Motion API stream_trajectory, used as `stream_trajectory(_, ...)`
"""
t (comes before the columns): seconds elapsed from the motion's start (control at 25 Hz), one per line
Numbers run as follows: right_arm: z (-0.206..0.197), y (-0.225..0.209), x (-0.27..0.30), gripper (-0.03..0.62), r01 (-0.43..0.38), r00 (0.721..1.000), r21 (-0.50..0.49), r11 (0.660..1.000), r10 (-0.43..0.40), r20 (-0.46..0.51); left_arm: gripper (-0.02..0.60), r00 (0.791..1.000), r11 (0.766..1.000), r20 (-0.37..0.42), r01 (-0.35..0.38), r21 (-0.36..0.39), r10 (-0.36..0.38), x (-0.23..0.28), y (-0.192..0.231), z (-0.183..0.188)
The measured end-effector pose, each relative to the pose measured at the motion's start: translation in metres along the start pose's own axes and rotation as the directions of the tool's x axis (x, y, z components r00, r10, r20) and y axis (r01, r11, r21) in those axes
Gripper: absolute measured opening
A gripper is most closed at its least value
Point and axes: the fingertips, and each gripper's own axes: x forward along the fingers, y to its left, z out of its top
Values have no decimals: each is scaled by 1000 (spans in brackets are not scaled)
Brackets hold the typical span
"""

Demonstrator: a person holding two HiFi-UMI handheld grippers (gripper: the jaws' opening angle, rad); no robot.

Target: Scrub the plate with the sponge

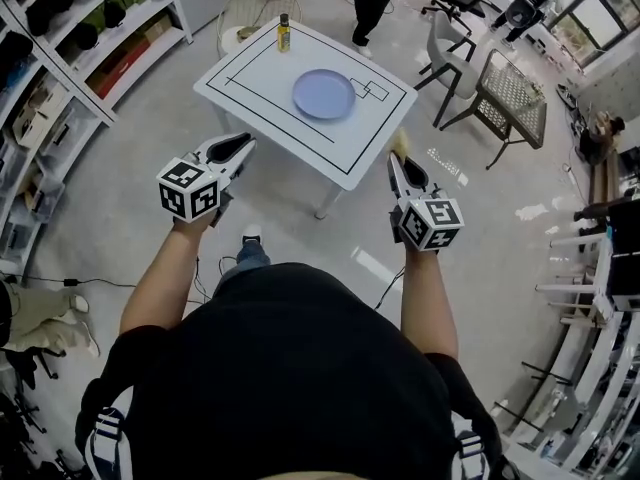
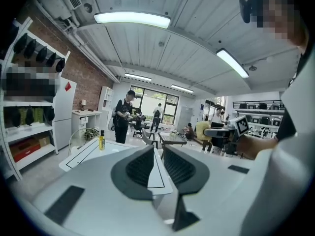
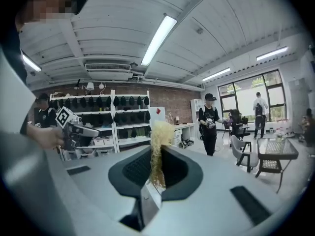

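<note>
Short of the table edge (image 1: 280, 138), right gripper (image 1: 398, 158) pinches sponge (image 1: 400, 142) over open floor (image 1: 480, 258).

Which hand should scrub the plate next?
Right, I think. The right gripper is shut on the yellow sponge, so it can go to the plate on the table. The left gripper holds nothing, its jaws slightly apart.

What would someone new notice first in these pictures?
A pale blue plate sits mid-way on the white table, with a bottle of yellow liquid at its far edge. The right tool grips a yellow sponge; the left tool holds nothing.
</note>
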Motion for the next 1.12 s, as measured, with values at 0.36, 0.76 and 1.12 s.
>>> stream_trajectory(0.36, 3, 3, 57, 32, 22, 999, 5, 1000, -22, -28, 67, 999, 999, -14, 39, -1, -39, 25, 55, 7)
stream_trajectory(0.76, 16, -7, 138, 32, 83, 995, 12, 996, -82, -56, 67, 993, 994, -35, 110, -6, -110, 71, 138, 28)
stream_trajectory(1.12, 30, -6, 198, 32, 124, 990, 10, 992, -123, -67, 67, 986, 988, -54, 157, -9, -157, 94, 204, 42)
